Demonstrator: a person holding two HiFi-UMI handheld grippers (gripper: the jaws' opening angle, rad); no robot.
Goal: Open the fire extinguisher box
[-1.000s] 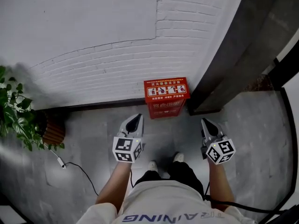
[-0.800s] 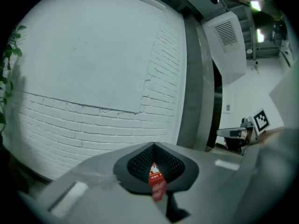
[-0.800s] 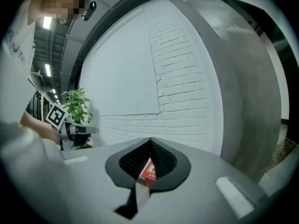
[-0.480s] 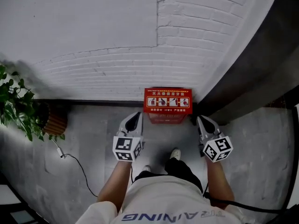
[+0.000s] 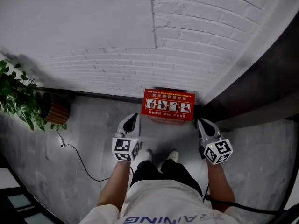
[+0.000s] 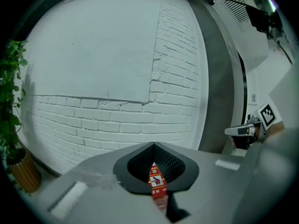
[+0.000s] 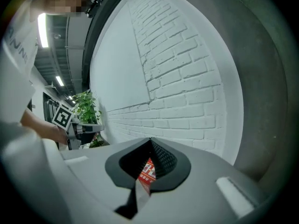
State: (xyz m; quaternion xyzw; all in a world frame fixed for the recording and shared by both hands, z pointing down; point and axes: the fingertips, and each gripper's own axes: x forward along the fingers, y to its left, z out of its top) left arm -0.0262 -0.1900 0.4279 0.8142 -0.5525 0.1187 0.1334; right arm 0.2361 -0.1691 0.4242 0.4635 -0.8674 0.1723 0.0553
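Flanking the red box (image 5: 168, 105) ahead, left claw (image 5: 133, 117) and right claw (image 5: 202, 123) are both closed.

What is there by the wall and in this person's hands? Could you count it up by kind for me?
Red fire extinguisher box: 1
Potted plant: 1
Cable on the floor: 1
Hand-held grippers: 2 (left gripper, right gripper)
Total: 5
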